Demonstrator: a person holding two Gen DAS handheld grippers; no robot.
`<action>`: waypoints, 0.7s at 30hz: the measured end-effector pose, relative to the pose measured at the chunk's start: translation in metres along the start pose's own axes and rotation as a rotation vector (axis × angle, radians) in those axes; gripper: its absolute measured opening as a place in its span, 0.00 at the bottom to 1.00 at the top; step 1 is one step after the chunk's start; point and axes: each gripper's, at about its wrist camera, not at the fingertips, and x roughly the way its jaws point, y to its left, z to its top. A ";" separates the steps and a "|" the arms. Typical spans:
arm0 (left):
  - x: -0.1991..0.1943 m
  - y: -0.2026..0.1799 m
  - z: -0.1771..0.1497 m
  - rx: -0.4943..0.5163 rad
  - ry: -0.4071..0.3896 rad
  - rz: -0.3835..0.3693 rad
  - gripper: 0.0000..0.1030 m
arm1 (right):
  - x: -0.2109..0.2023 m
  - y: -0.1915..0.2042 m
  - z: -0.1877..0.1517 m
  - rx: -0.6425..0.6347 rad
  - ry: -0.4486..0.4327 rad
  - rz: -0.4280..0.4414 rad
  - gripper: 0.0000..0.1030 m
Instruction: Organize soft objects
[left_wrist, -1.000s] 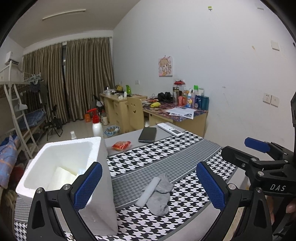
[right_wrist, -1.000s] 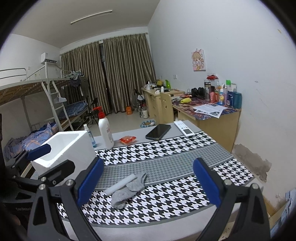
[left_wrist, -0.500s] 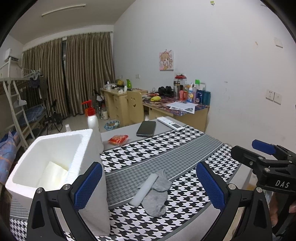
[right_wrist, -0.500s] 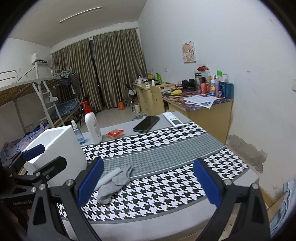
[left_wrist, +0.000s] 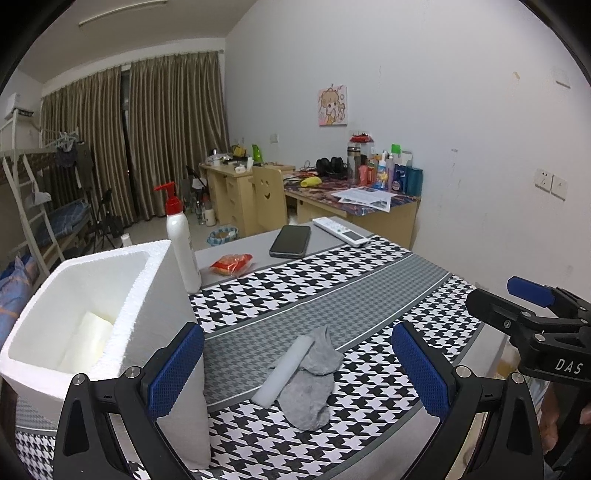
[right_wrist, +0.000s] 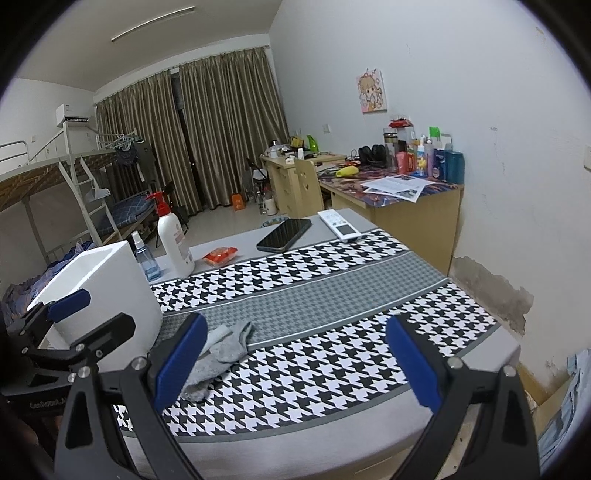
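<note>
A grey sock lies crumpled on the houndstooth cloth, with a white foam roll against its left side. Both also show in the right wrist view, the sock partly hidden by my finger. A white foam box stands open at the table's left; something white lies inside. My left gripper is open and empty, above and short of the sock. My right gripper is open and empty over the table's front edge, to the right of the sock.
A white pump bottle, a red snack packet, a black phone and a white remote sit at the table's far end. A small spray bottle stands behind the box. A wall runs along the right.
Both grippers have shifted slightly closer over the table; the sock and roll now sit more centred between my left fingers. Nothing on the table has moved.
</note>
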 end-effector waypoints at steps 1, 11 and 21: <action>0.001 0.000 0.000 0.002 0.002 0.001 0.99 | 0.001 0.000 0.000 0.000 0.002 0.000 0.96; 0.008 -0.013 0.001 0.032 0.003 -0.006 0.99 | 0.005 -0.009 -0.002 0.010 0.012 -0.005 0.96; 0.016 -0.026 0.000 0.045 0.017 -0.018 0.99 | 0.004 -0.024 -0.005 0.033 0.020 -0.019 0.96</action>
